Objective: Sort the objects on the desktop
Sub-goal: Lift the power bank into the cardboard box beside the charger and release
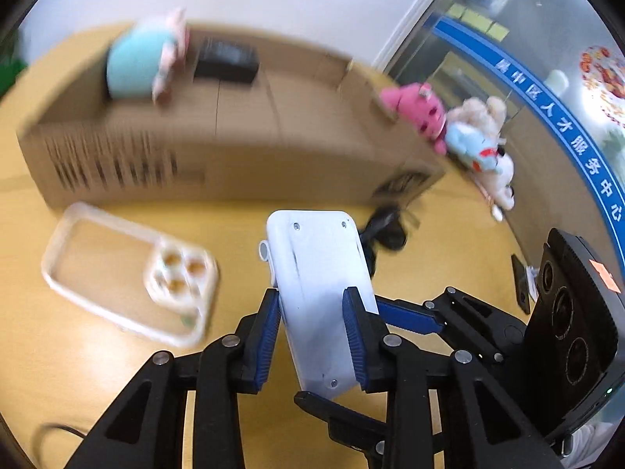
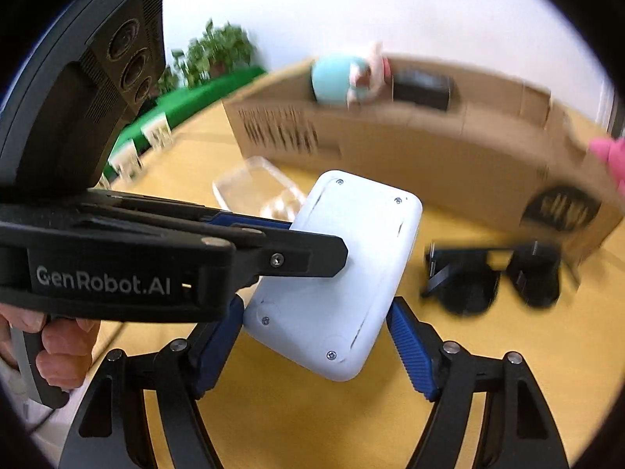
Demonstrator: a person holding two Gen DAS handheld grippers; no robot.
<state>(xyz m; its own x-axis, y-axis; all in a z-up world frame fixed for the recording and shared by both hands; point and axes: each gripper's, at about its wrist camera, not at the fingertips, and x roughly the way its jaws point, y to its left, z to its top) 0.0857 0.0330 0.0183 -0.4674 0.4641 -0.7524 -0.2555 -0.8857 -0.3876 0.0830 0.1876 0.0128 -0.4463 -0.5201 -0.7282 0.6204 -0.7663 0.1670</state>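
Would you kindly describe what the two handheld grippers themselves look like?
Both are black plastic linkages with silver pivot pins and ribbed blue finger pads. The left gripper carries white "GenRobot.AI" lettering and a black three-lens camera module; the right gripper looks alike.

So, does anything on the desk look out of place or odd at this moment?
Yes. The white device is off the desk, pinched by the left gripper and also sitting between the right gripper's jaws. Plush toys spill beside the cardboard box.
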